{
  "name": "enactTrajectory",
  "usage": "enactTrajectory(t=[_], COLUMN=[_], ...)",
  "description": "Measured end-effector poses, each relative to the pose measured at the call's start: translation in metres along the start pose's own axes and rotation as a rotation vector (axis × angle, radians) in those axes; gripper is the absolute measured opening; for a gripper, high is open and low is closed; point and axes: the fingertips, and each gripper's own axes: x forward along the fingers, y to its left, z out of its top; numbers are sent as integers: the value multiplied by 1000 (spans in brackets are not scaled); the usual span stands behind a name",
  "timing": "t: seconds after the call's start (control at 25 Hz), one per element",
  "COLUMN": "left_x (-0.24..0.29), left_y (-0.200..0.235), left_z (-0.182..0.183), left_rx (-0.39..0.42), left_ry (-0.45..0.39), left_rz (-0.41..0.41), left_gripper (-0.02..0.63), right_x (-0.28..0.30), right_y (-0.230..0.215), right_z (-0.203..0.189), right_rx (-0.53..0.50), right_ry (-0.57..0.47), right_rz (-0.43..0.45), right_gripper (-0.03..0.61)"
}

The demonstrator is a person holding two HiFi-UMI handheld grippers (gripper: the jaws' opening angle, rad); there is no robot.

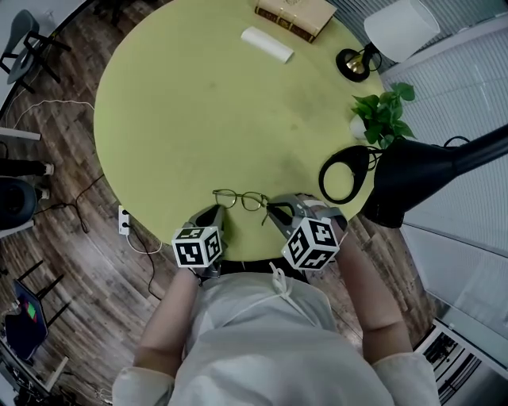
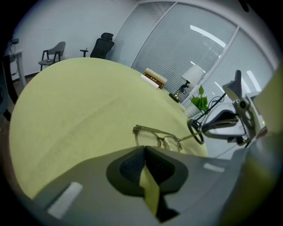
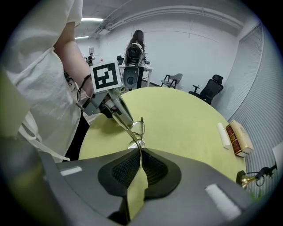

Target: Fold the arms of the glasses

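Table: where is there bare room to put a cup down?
The table is bare across its middle and left, from the roll to the glasses. Crowded: the far rim by the book, and the right rim with white lamp, plant and black lamp.

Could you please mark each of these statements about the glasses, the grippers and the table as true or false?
1. The right gripper is shut on one arm of the glasses. True.
2. The left gripper grips the glasses by a lens. False: its jaws are together with nothing between them, and the glasses lie just ahead of it.
3. The glasses sit in the middle of the table. False: they are near the edge closest to the person.
4. A book and a white roll lie at the far side of the table. True.
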Motion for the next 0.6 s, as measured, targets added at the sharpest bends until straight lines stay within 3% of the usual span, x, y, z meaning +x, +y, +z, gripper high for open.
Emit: enactTrajectory(t=[0.6], left_x=[1], left_y=[-1], left_z=[-1], left_rx=[33], left_ry=[12], left_rz=[18], left_gripper=[6], right_x=[22], right_y=[-3], right_z=[26], right_rx=[19], right_ry=[68], right_rz=[49], right_gripper=[23])
